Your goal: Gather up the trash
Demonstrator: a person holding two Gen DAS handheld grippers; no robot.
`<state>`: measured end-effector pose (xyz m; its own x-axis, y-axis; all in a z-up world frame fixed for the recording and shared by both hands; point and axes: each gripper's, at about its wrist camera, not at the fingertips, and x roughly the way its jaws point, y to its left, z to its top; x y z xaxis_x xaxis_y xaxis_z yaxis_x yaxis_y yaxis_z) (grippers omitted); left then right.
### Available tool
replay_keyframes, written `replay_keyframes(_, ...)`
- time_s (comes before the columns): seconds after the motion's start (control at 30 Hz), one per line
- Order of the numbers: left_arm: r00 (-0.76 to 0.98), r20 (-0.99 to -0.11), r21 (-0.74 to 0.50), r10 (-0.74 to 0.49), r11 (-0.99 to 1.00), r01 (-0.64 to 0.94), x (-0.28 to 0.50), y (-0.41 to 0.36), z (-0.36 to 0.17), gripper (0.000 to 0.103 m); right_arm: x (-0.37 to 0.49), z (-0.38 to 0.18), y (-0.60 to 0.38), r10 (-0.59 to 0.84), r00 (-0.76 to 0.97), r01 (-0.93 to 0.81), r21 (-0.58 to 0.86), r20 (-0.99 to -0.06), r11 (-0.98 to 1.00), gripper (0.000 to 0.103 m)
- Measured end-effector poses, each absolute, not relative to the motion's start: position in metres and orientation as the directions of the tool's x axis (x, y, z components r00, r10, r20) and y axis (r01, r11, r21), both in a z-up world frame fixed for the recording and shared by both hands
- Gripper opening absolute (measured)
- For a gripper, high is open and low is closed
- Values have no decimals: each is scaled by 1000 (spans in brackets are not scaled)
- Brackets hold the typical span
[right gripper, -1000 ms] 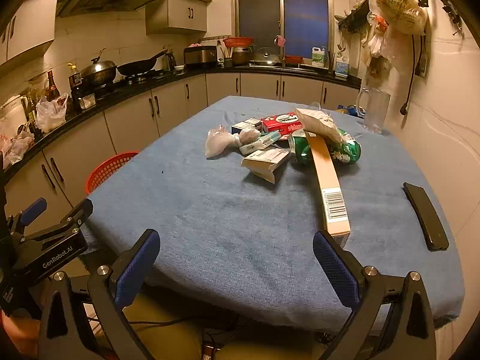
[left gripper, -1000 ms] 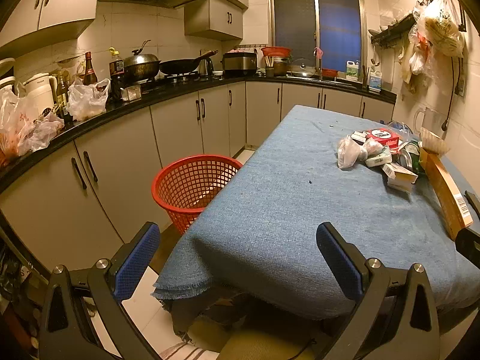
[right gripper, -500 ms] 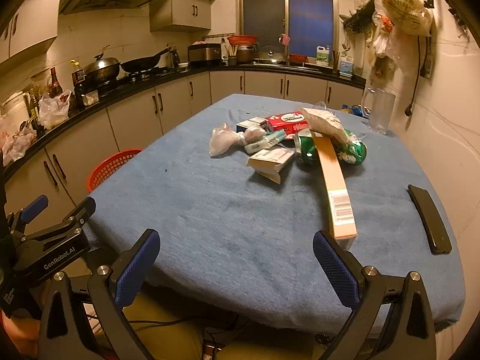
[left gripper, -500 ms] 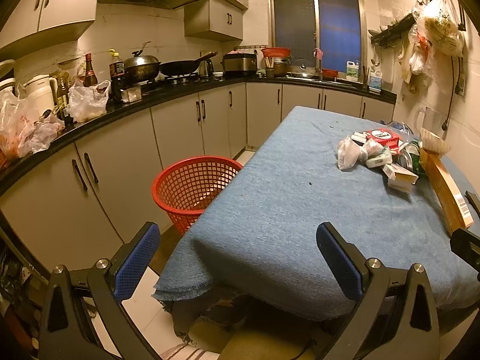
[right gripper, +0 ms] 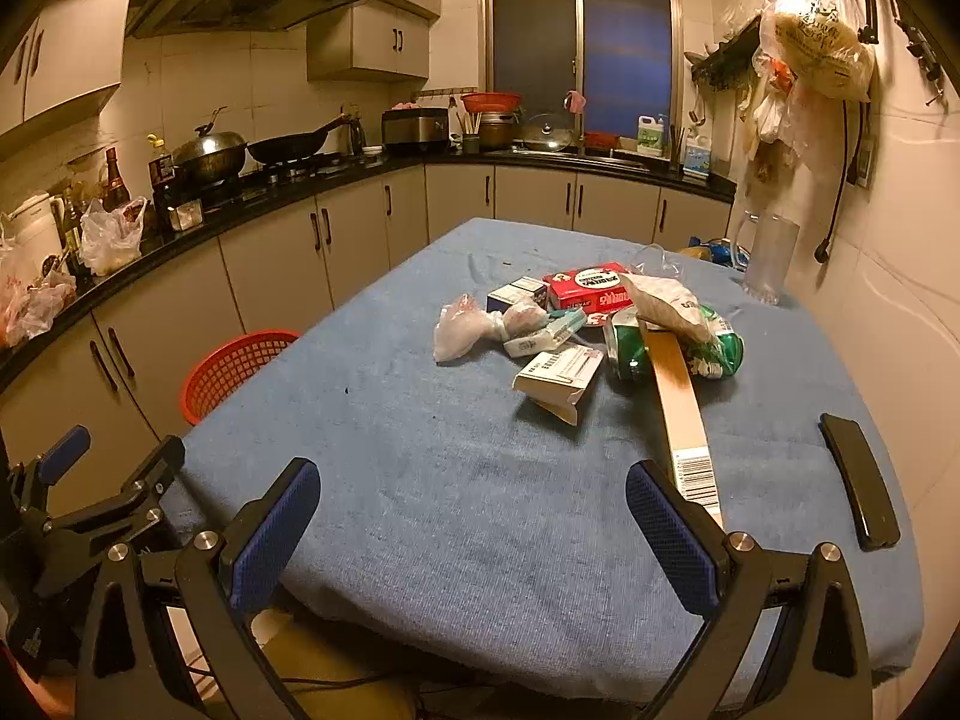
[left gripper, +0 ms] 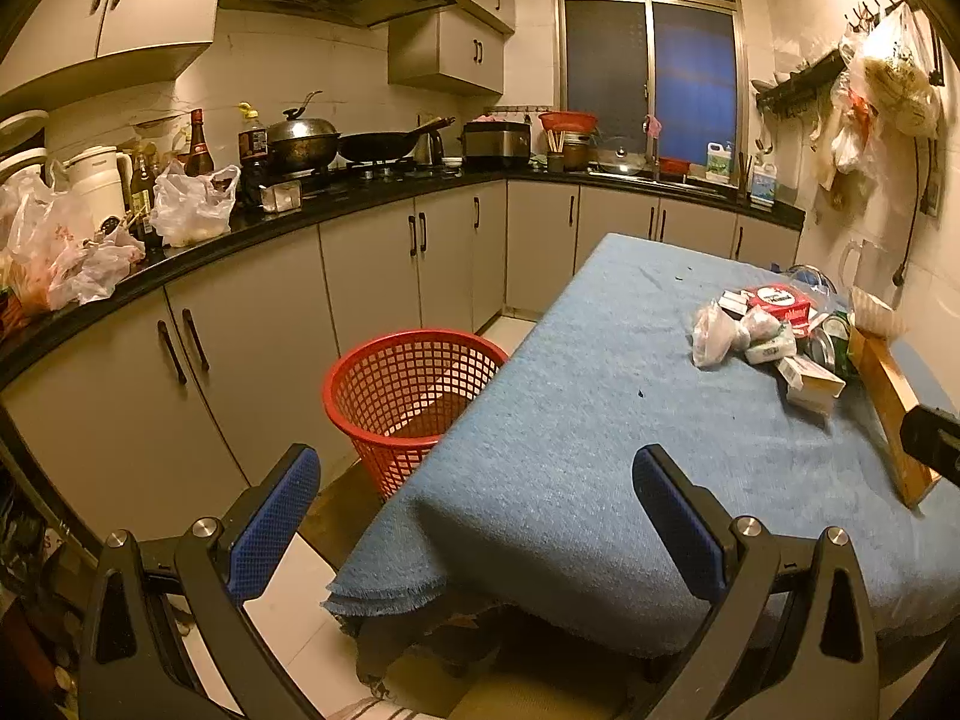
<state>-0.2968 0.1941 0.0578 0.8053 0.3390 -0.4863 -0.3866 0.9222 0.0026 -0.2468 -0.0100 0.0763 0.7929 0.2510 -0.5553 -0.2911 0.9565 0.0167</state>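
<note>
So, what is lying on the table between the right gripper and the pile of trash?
Only bare blue tablecloth lies between the open right gripper and the trash pile; the right wrist view shows it.

Table cloth (right gripper: 450, 480): matt, rough blue weave. Basket (left gripper: 414, 384): red plastic mesh. Can (right gripper: 624, 348): glossy green metal. Cartons (right gripper: 558, 372): paper.

Right gripper (right gripper: 474, 525): I have carried it forward over the table (right gripper: 480, 480); the trash pile (right gripper: 576, 324) looms larger, the long box (right gripper: 681, 414) nears my right finger.
Left view: my right gripper (left gripper: 933, 444) intrudes farther.
</note>
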Motion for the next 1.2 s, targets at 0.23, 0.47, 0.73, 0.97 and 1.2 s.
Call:
replay_keyframes(0.23, 808, -480, -5, 341, 920, -391, -294, 197, 65, 103, -243, 79, -7, 253, 794, -295, 13, -553, 955, 103)
replay_keyframes(0.47, 813, -471, 0, 342, 922, -387, -292, 198, 70, 103, -240, 84, 2, 262, 796, -310, 4, -546, 951, 103)
replay_keyframes(0.73, 809, -478, 8, 342, 923, -385, -289, 197, 69, 103, -240, 81, 5, 263, 789, -314, 4, -555, 949, 103)
replay_keyframes(0.97, 807, -482, 18, 343, 924, -382, -288, 195, 66, 103, -239, 80, 4, 262, 787, -311, 8, -559, 950, 103)
replay_keyframes(1.2, 802, -490, 25, 341, 925, -379, -286, 195, 62, 103, -238, 78, 1, 262, 783, -307, 16, -564, 952, 103)
